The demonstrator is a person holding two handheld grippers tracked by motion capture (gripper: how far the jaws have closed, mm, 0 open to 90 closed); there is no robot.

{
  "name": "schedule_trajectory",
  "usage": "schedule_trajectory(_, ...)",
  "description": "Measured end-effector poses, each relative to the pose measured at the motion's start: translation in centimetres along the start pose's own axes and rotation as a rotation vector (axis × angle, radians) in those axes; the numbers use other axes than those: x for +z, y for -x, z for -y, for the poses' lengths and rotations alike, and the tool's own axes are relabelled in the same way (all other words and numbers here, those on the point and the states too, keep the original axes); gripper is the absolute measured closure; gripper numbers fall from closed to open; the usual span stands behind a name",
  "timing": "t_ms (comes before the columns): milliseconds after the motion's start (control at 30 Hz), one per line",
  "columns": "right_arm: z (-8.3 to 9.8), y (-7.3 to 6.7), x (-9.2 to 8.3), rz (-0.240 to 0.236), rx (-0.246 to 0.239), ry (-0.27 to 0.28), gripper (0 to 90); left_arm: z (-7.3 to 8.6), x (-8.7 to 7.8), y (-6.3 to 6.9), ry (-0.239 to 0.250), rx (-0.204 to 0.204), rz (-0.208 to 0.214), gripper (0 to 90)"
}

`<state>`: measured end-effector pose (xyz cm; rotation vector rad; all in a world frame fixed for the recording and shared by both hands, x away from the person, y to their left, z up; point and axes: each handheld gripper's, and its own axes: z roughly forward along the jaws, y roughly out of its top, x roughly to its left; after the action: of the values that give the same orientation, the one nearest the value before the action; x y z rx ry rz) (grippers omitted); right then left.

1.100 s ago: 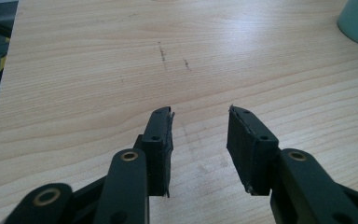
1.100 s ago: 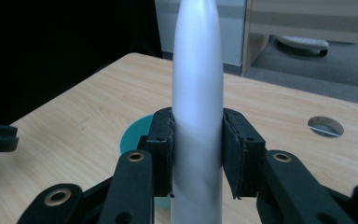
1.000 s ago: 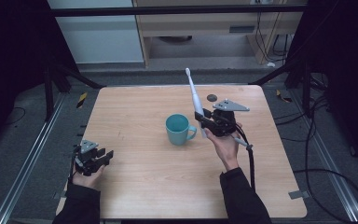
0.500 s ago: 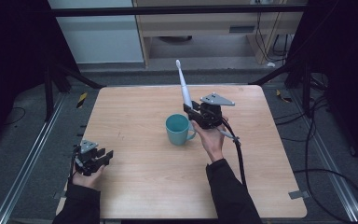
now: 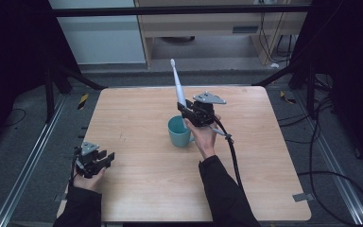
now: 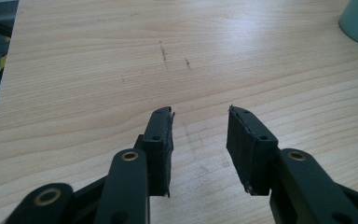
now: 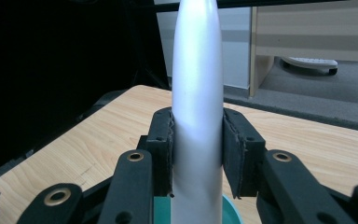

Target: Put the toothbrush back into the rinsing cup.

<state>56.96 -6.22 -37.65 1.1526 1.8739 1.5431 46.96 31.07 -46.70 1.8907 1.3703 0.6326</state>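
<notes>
Near the middle of the high view, the right claw (image 5: 185, 111) is clamped on the white toothbrush (image 5: 178, 86), both pads pressed against its handle in the right gripper view (image 7: 198, 121). That handle rises tilted toward the top of the frame, brush head uppermost, its lower end over the teal mug (image 5: 178, 131), which stands on the wooden table (image 5: 274, 156) just left of the hand. At the lower left, the left claw (image 5: 107, 158) rests low at the table's edge, its jaws parted with bare wood between them (image 6: 199, 140).
</notes>
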Motion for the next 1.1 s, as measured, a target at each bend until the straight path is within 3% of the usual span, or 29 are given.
schedule_trajectory(233,0.5,-0.6,1.3,0.003,-0.004,0.014,66.3,0.0,0.0,0.0,0.002,0.0,0.0,60.1)
schedule_trajectory(600,2.4,-0.4,2.7,0.026,-0.002,-0.044,66.2,0.0,0.0,0.0,0.002,-0.001,-0.001,60.2)
schedule_trajectory(767,3.0,-0.6,3.3,0.039,-0.029,-0.068,66.2,0.0,0.0,0.0,0.002,-0.001,-0.001,60.2)
schedule_trajectory(1100,4.5,-0.4,3.6,0.053,-0.032,-0.11,66.1,0.0,0.0,0.0,0.001,0.0,-0.004,60.2)
